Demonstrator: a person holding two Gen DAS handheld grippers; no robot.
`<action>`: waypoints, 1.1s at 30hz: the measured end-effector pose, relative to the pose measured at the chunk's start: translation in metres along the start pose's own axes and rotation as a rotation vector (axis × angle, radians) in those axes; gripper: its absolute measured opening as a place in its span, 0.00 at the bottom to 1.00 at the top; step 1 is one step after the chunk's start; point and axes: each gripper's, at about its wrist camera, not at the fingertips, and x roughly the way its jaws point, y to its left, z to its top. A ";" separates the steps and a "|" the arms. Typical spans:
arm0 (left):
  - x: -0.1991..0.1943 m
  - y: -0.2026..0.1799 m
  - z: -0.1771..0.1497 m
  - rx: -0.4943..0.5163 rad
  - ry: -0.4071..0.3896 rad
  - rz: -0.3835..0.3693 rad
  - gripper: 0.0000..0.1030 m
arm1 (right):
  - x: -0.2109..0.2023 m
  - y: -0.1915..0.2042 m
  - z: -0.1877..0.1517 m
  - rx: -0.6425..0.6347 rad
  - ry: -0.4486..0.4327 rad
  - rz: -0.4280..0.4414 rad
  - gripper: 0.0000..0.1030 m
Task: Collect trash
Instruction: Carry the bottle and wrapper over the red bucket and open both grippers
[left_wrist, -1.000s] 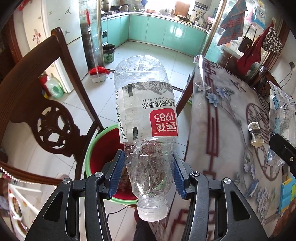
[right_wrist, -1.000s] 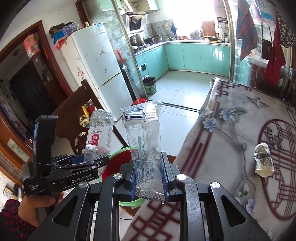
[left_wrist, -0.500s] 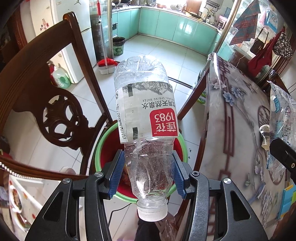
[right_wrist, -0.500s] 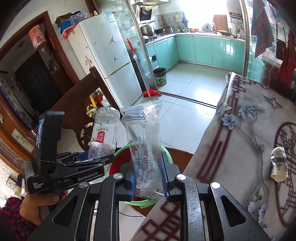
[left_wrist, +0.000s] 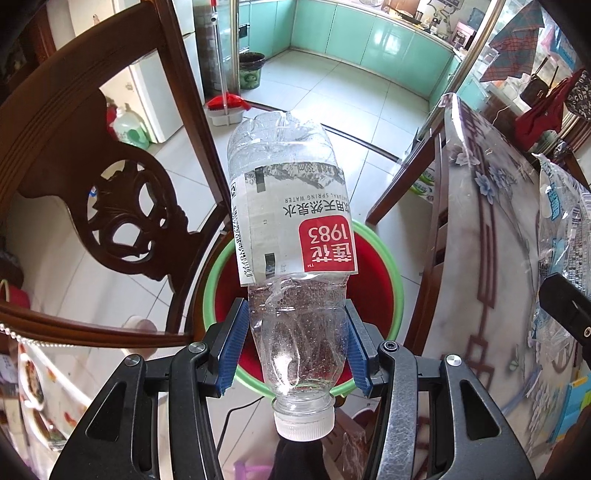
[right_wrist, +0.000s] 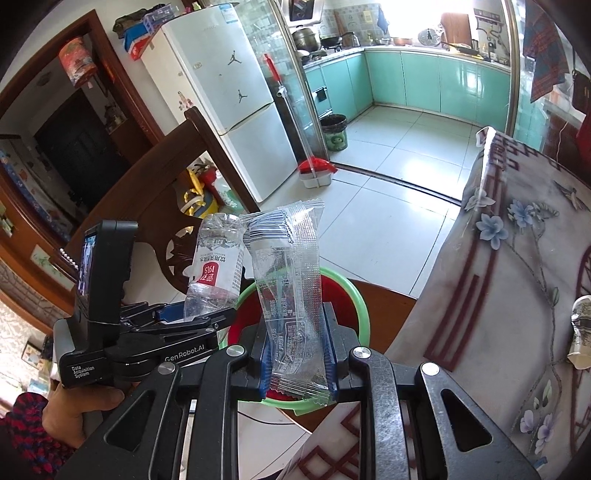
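Note:
My left gripper (left_wrist: 295, 349) is shut on a crushed clear water bottle (left_wrist: 291, 236) with a red "1983" label, cap toward me, held above a red bin with a green rim (left_wrist: 395, 280). In the right wrist view the left gripper (right_wrist: 192, 319) and the bottle (right_wrist: 216, 266) show at left. My right gripper (right_wrist: 297, 354) is shut on a clear plastic wrapper (right_wrist: 291, 280), held upright over the same bin (right_wrist: 360, 299). The wrapper also shows in the left wrist view (left_wrist: 561, 240). A crumpled paper cup (right_wrist: 581, 332) lies on the table.
A carved wooden chair (left_wrist: 122, 206) stands left of the bin. The table with a floral cloth (left_wrist: 491, 236) is on the right. A fridge (right_wrist: 236, 122), a broom with dustpan (right_wrist: 314, 173) and a dark waste bin (right_wrist: 334, 131) stand further back on the tiled floor.
Both grippers have moved forward and left with their loads, so the bin now lies more fully under the bottle and the wrapper. The grips have not changed.

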 end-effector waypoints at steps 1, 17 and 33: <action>0.001 0.001 0.000 -0.002 0.005 0.002 0.47 | 0.002 0.001 0.000 0.000 0.005 0.002 0.19; 0.033 0.016 -0.002 -0.049 0.107 -0.016 0.47 | 0.041 0.003 0.001 0.020 0.078 0.008 0.19; 0.040 0.020 0.000 -0.079 0.119 0.007 0.57 | 0.050 -0.007 -0.001 0.054 0.079 0.010 0.32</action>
